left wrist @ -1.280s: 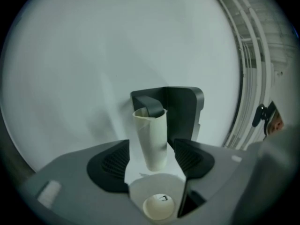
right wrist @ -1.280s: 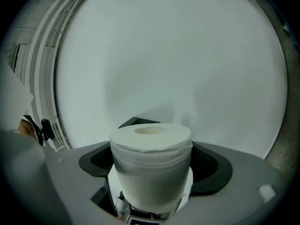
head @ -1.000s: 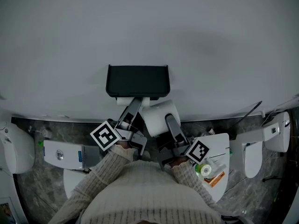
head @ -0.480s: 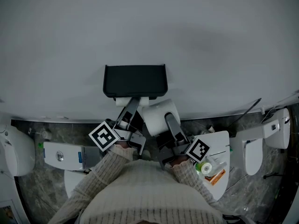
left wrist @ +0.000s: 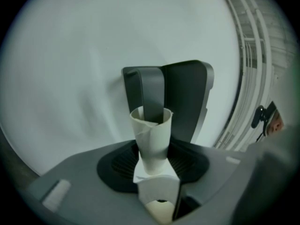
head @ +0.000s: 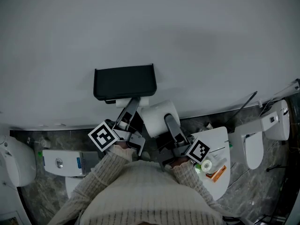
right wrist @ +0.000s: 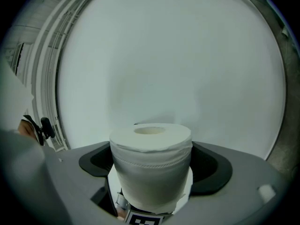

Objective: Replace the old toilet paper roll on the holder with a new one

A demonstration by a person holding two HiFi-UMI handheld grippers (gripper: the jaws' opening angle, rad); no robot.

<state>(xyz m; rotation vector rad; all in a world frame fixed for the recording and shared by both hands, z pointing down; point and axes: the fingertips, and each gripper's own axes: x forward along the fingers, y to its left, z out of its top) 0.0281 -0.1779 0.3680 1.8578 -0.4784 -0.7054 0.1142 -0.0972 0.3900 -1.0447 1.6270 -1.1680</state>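
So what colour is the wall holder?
The holder is black; the head view shows it best.

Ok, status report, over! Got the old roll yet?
Left gripper just closed on old roll, roll under holder. Right gripper shut on new roll. Nothing in the way.

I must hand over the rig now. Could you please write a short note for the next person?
Left gripper: its jaws have just been closing and are now shut on the old roll, which is nearly used up.
Right gripper: shut on the new roll, below the holder.
The old roll sits on the holder's arm.
Done: both rolls gripped.
Left: pull the old one off, slide the new one on.
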